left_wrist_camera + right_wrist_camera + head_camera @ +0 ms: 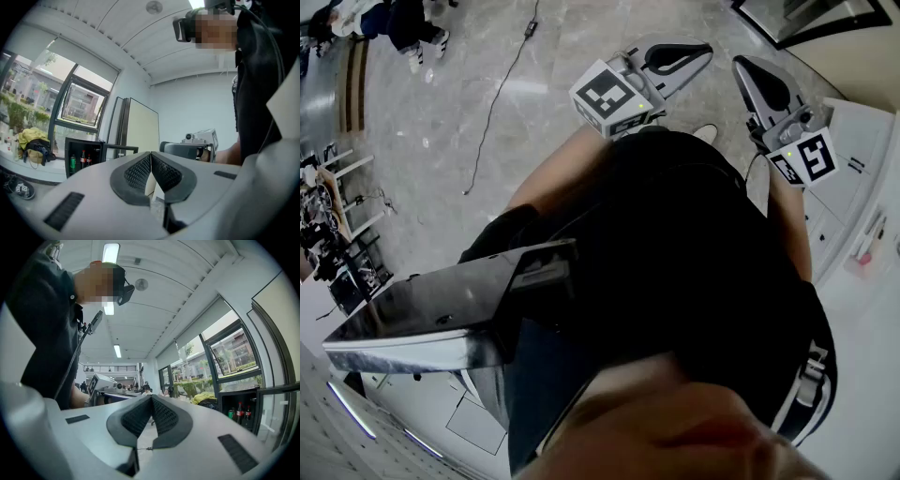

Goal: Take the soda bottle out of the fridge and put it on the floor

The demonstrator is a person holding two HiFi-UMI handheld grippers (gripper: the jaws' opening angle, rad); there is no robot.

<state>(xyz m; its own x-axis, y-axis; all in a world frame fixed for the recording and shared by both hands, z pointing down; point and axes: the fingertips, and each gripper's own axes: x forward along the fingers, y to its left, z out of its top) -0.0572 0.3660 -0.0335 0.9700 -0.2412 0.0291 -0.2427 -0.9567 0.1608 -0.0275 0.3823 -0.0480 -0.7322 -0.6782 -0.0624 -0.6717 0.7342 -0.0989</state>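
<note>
**Q:** What does the head view show?
**A:** The left gripper [703,49] and right gripper [741,66] are held side by side, well apart. They sit beyond the person's dark shirt [694,244] and above the floor [441,122]. A cable [500,94] runs across the floor at far left.

**Q:** And the left gripper view?
**A:** Its fingers [140,171] are pressed together with nothing between them. At far left the fridge [84,140] stands open. The soda bottle [83,159] is upright inside it, just right of a green can [72,162]. The right gripper [187,150] shows beyond the fingertips, to the right.

**Q:** And the right gripper view?
**A:** Its fingers [164,416] meet tip to tip and are also empty. The fridge [238,393] lies at far right, well apart from the gripper. The soda bottle [239,412] is upright inside.
</note>
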